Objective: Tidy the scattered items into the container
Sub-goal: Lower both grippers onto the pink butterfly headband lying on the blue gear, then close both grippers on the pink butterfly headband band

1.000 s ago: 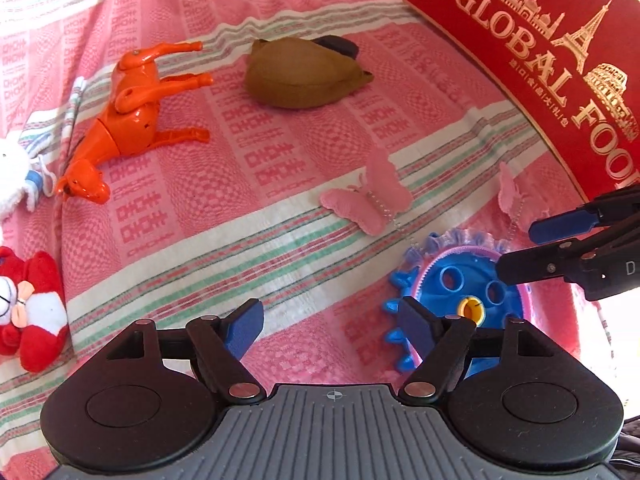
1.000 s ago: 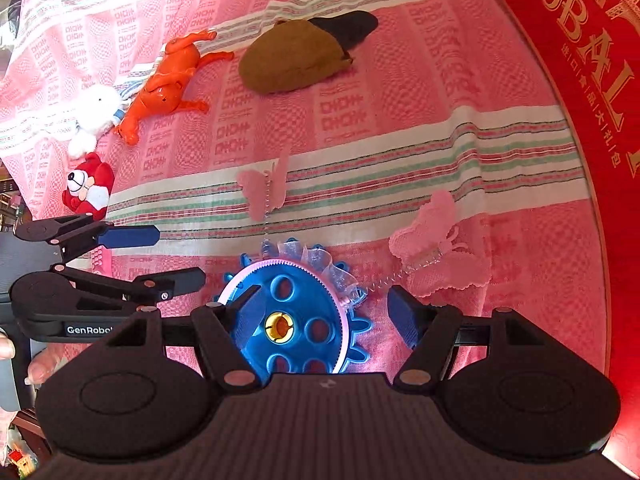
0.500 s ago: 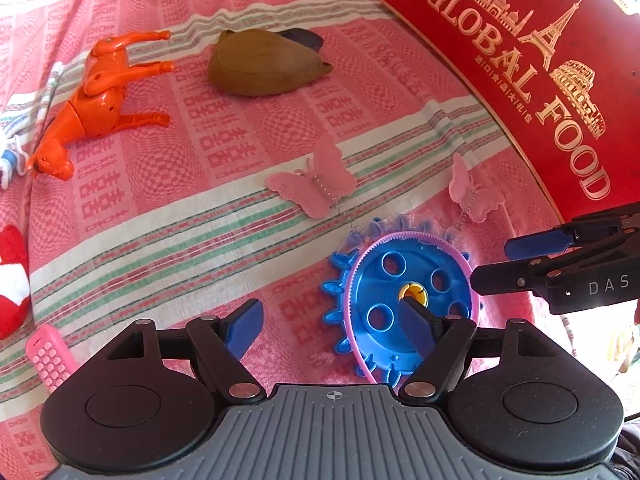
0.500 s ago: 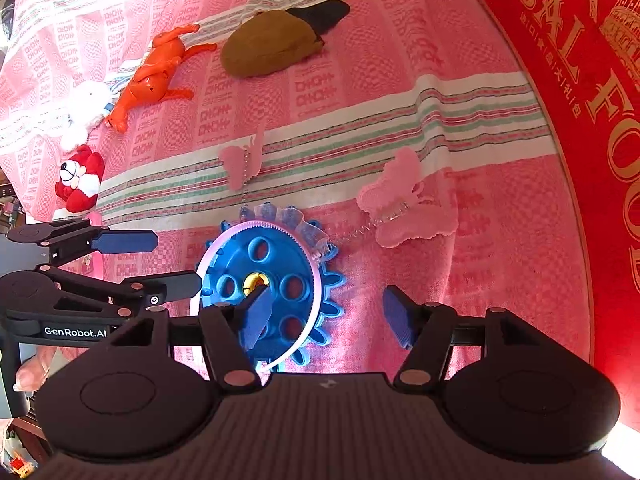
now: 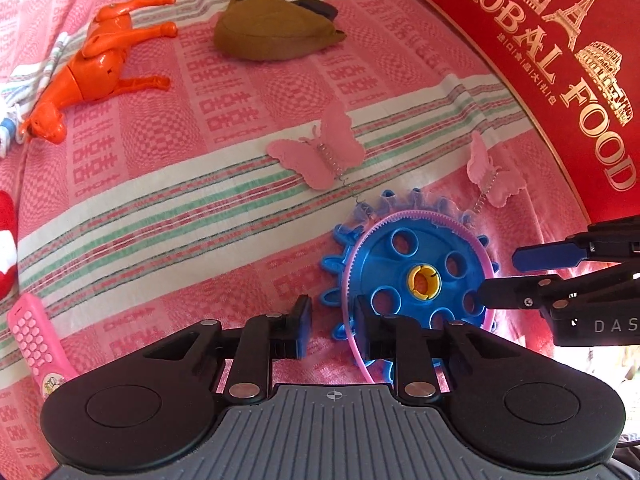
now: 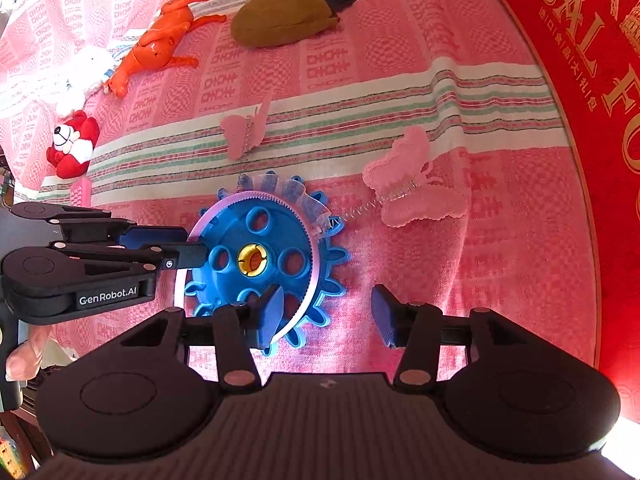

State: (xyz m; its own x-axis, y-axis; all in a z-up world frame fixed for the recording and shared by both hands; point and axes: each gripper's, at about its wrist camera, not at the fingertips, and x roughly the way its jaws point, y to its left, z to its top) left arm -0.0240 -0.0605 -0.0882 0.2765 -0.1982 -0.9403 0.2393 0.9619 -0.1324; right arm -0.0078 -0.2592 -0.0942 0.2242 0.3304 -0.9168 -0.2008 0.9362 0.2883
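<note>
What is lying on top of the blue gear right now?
A pink toothed headband arcs across the blue gear, with blue lace frill and springs leading to two pink butterflies. The left tongs cover the gear's near edge, hiding the band's end.

1. Cloth (image 5: 160,168): pink checked weave, red character motifs, bands of white, green and red stripes.
2. Gear wheel (image 5: 416,276): blue, yellow hub, pink toothed hoop (image 6: 308,264) round it.
3. Butterflies (image 5: 320,152): pale pink, silver spring bodies.
4. Horse (image 5: 96,68): plain orange.
5. Pouch (image 5: 272,34): olive brown, black end.
6. Box (image 5: 560,40): red, gold lettering and landmarks.
7. Plush (image 6: 72,148): red and white.
8. Toy phone (image 5: 34,340): pink.
9. Fingers (image 6: 272,312): black, blue pads.
</note>
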